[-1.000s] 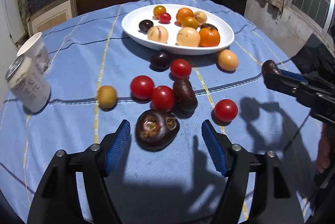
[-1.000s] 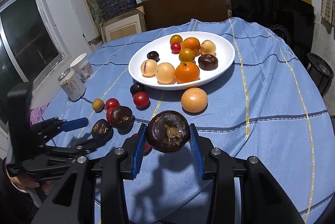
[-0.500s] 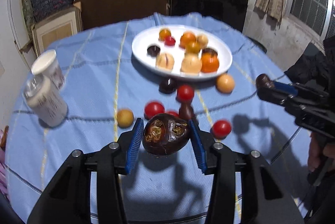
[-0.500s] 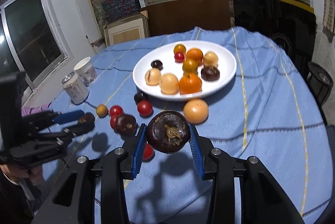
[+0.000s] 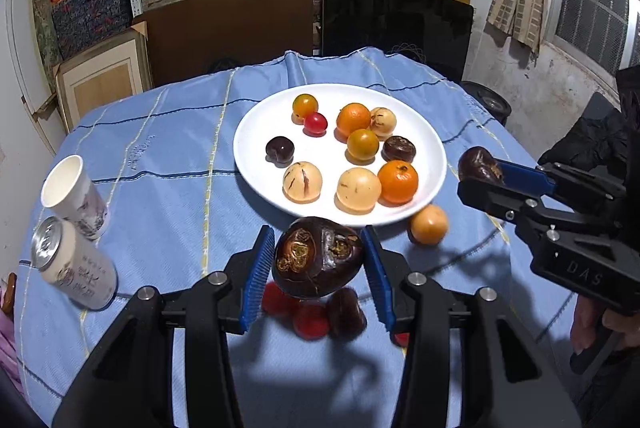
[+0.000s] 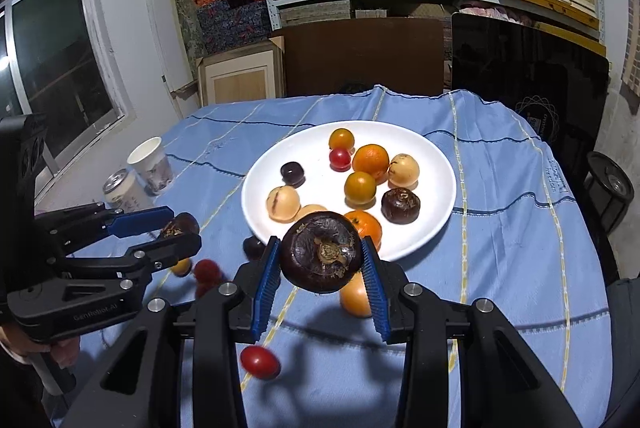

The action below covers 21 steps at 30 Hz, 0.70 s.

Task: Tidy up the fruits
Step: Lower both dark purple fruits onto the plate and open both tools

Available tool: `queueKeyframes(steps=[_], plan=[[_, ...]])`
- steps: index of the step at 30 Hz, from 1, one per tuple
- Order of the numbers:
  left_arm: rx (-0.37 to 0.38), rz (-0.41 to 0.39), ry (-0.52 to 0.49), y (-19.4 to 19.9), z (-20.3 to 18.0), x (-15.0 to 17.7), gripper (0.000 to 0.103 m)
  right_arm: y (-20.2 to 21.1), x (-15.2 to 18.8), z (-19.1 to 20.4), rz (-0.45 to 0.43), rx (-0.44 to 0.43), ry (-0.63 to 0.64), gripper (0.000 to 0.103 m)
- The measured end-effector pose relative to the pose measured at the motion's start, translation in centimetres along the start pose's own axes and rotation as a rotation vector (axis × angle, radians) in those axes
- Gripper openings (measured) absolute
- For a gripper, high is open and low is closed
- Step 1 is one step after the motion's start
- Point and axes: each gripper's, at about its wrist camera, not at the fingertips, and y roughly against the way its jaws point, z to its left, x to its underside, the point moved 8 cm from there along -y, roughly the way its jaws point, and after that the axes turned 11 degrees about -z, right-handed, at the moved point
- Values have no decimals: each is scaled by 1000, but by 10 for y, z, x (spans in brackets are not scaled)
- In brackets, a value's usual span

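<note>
A white plate [image 5: 256, 132] [image 6: 440, 164] holds several fruits: oranges, pale round fruits, small tomatoes and dark ones. My left gripper [image 5: 318, 260] is shut on a dark brown fruit [image 5: 318, 262], held above the cloth just short of the plate's near rim. My right gripper [image 6: 322, 254] is shut on another dark brown fruit [image 6: 322, 252], also raised near the plate's rim. Each gripper shows in the other view, the right one [image 5: 480, 168] and the left one [image 6: 176, 226]. Loose red tomatoes [image 6: 260, 362], dark fruits [image 5: 346, 312] and an orange-yellow fruit [image 5: 429, 226] lie on the blue cloth.
A paper cup [image 5: 74, 196] and a drink can [image 5: 76, 270] stand at the table's left edge. Shelves with boxes, a brown board and a dark panel stand behind the round table. A black stool [image 6: 610, 190] stands off its right side.
My left gripper closed on the dark fruit, lifted it and carried it toward the plate. My right gripper, still holding its fruit, also moved closer to the plate.
</note>
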Motion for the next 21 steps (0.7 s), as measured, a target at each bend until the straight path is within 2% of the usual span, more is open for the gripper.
queueKeyframes(steps=[15,21], plan=[[-83,39,55,-87,15,-30,44,-65,-17,-29,18,47,-61,41],[-107,52,89,-115,18,-37,44,-93,-10,-36,48,83,-64,41]])
